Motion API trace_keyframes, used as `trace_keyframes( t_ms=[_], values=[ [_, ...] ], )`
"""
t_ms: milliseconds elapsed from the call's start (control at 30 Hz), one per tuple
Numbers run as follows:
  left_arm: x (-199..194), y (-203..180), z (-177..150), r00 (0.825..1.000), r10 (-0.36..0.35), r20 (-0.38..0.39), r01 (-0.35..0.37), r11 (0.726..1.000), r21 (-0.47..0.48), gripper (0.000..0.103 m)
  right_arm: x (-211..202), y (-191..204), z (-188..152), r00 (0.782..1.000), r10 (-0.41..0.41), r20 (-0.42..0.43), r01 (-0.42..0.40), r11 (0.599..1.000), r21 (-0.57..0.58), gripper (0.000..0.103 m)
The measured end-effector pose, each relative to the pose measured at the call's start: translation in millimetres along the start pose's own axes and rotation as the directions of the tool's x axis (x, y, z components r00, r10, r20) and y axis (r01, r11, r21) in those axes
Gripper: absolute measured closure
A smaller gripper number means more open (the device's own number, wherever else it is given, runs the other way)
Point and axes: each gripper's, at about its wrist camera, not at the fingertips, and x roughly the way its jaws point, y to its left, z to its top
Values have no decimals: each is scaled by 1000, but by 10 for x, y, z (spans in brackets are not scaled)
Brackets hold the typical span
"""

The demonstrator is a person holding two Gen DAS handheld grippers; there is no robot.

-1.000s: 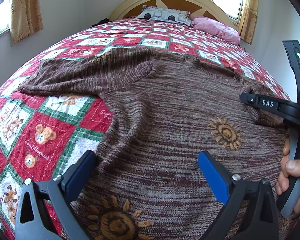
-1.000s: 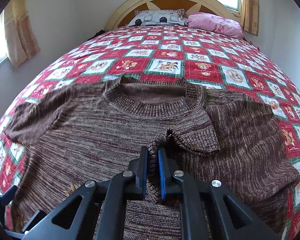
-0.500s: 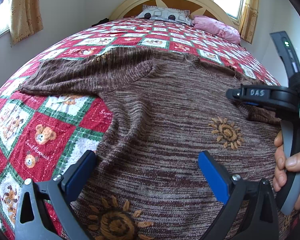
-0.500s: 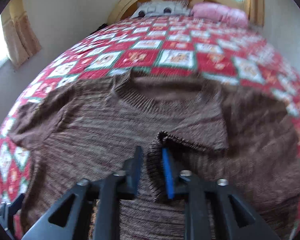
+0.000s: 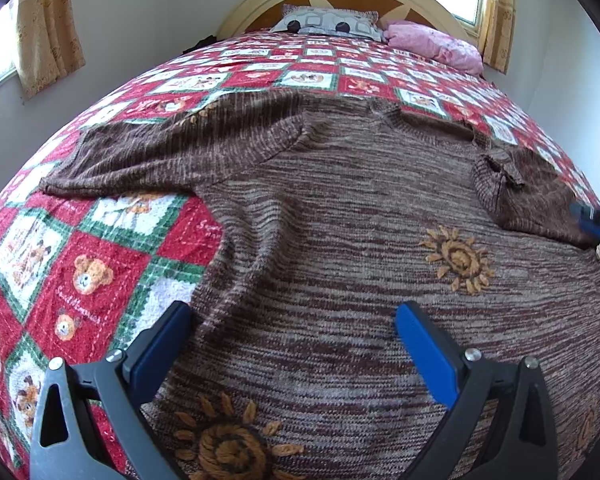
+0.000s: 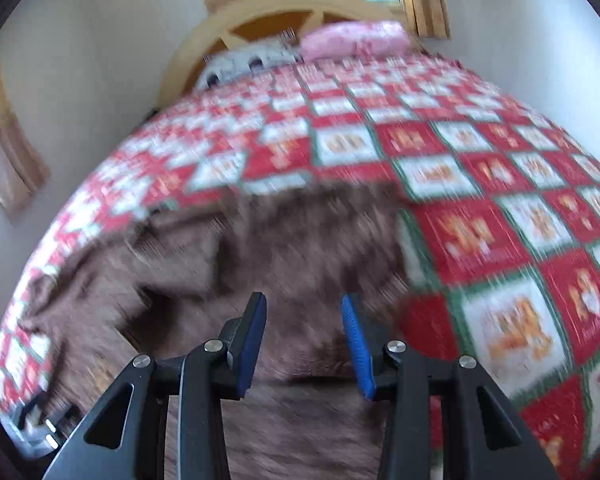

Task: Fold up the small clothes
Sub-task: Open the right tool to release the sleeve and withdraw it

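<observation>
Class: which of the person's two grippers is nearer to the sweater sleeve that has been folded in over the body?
Right. The right gripper hangs open just beside the folded sleeve. The left gripper is open lower down over the sweater's body.

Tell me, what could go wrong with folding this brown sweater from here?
The folded-in sleeve lies loosely bunched on the sweater, so it may slip open again. The other sleeve is still spread flat across the bedspread. The right gripper, whose jaws have just been opening, holds nothing, and its view is blurred.
</observation>
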Motion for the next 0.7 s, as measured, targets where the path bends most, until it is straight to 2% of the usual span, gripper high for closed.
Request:
trace_keyframes(
  t_ms=[33,133,233,300,333,400,500,533,600,700],
  values=[
    [-6,-24,30,1000,-12,0,12,1000,15,0,26,-64,-82,1000,-8,-27,8,1000,-8,63],
    [-55,-166,194,994,-110,17,109,993,51,0,-18,-91,-208,1000,7,15,-7,999,-36,63],
    [-108,-450,482,985,-166,44,161,982,101,0,-11,-61,-247,999,-14,31,16,999,-41,62],
    [-102,-751,676,972,-227,64,212,960,183,0,8,-29,-264,999,-30,34,32,998,-58,62],
    [-59,-923,750,969,-238,69,215,946,243,0,9,-17,-257,999,-29,35,31,998,-59,62],
    [64,-1177,828,971,-228,69,195,926,322,0,10,-63,-254,999,-12,38,13,999,-46,62],
    [397,-1517,929,975,-222,-4,205,893,401,0,2,-134,-265,999,30,41,-29,1000,-10,62],
    [507,-1606,944,980,-198,-19,188,888,420,0,7,-144,-265,998,37,42,-37,999,-4,62],
    [731,-1739,984,994,-102,-25,103,890,445,0,7,-156,-265,998,46,43,-46,999,2,62],
    [810,-1705,1130,995,-100,-27,102,910,401,0,16,-165,-264,998,54,41,-54,999,7,62]
  ],
)
